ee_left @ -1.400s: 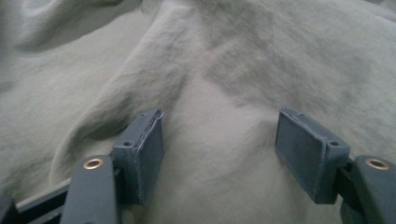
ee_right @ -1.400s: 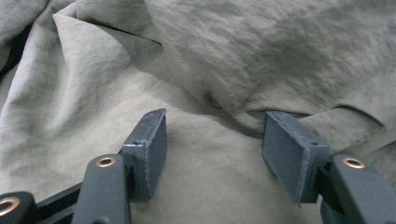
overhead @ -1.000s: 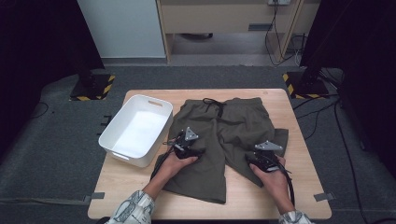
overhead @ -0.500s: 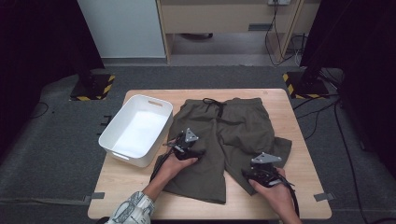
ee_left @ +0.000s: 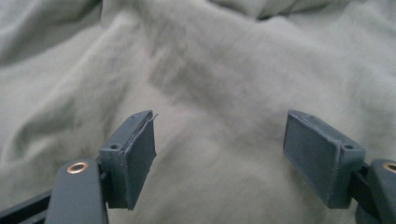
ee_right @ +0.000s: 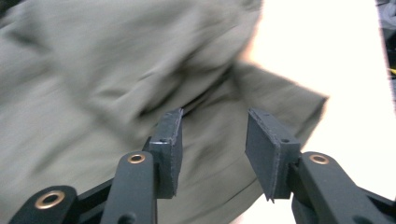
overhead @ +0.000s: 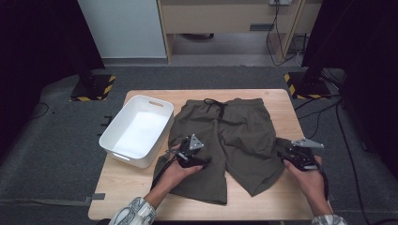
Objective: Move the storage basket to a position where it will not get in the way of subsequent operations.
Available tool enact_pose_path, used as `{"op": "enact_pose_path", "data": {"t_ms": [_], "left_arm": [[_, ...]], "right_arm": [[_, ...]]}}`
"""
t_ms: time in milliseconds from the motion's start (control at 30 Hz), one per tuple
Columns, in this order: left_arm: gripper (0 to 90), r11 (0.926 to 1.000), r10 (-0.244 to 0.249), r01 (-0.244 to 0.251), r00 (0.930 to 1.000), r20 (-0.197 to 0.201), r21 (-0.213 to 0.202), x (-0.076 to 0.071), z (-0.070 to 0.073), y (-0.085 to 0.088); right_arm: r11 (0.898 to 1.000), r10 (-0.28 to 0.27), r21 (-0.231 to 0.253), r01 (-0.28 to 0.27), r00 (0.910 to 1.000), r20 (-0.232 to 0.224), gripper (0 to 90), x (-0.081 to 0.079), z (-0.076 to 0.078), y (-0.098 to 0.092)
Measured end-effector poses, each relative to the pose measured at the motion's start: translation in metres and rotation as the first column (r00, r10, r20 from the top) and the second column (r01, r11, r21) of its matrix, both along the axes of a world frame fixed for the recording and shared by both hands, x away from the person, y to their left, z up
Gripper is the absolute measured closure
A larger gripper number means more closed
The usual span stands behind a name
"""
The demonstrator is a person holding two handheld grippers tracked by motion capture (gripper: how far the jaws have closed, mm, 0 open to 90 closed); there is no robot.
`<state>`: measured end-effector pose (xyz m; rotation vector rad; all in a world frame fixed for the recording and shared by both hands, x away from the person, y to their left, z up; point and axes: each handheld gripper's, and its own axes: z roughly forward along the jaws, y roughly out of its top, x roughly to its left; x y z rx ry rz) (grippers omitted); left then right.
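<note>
1. Floor [overhead: 56, 154]: dark grey carpet all round the wooden table [overhead: 277, 101].
2. White panel [overhead: 124, 28] stands beyond the table's far left corner.
3. Light-wood cabinet [overhead: 225, 18] beside it; cables [overhead: 277, 33] hang at its right end.
4. Black stands, each foot marked with yellow-black hazard tape: left [overhead: 91, 86], right [overhead: 307, 84].
5. Black curtain [overhead: 356, 56] along the right side; the left side is dark.
6. Grey tape strip [overhead: 96, 197] lies on the floor near the table's near left corner.
</note>
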<state>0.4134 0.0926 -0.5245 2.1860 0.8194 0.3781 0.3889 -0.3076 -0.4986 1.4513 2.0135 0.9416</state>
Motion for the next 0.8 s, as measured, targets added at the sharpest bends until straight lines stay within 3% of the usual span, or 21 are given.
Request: {"op": "enact_pose_path", "data": {"t_ms": [100, 200, 267, 333, 400, 433, 467, 567, 800], "left_arm": [[24.8, 0.9998, 0.0, 0.0, 1.0, -0.008, 0.021, -0.001, -0.007, 0.0], [24.1, 1.0, 0.004, -0.004, 0.9999, -0.015, 0.006, -0.001, -0.011, 0.002], [23.7, 1.0, 0.005, -0.005, 0.9999, -0.016, 0.004, -0.001, -0.011, 0.002], [23.7, 1.0, 0.005, -0.005, 0.9999, -0.016, 0.004, -0.001, -0.011, 0.002], [23.7, 1.0, 0.005, -0.005, 0.9999, -0.016, 0.004, -0.001, -0.011, 0.002], [23.6, 1.0, 0.005, -0.005, 0.9999, -0.016, 0.004, -0.001, -0.011, 0.002], [23.6, 1.0, 0.005, -0.005, 0.9999, -0.016, 0.004, -0.001, -0.011, 0.002], [23.6, 1.0, 0.005, -0.005, 0.9999, -0.016, 0.004, -0.001, -0.011, 0.002], [23.6, 1.0, 0.005, -0.005, 0.9999, -0.015, 0.004, -0.001, -0.011, 0.002]], "right_arm": [[0.999, -0.046, 0.009, 0.046, 0.9988, 0.017, 49.0, 0.017, -0.002, -0.009], [0.997, -0.068, -0.032, 0.069, 0.9976, 0.008, 40.8, 0.037, -0.004, -0.014], [0.997, -0.064, -0.033, 0.065, 0.9979, 0.01, 41.5, 0.048, -0.005, -0.019], [0.998, -0.054, -0.046, 0.053, 0.9983, -0.023, 42.0, 0.056, -0.009, -0.023], [0.999, -0.04, -0.015, 0.04, 0.9978, -0.053, 48.9, 0.059, -0.013, -0.025], [1.0, -0.019, -0.003, 0.019, 0.9976, -0.066, 55.9, 0.06, -0.014, -0.026], [1.0, -0.004, 0.005, 0.004, 0.9977, -0.068, 69.2, 0.058, -0.015, -0.025], [1.0, 0.001, 0.009, 0.0, 0.9973, -0.074, 87.8, 0.05, -0.012, -0.026], [1.0, -0.003, 0.022, 0.006, 0.9926, -0.121, 89.4, 0.015, -0.009, -0.034]]}}
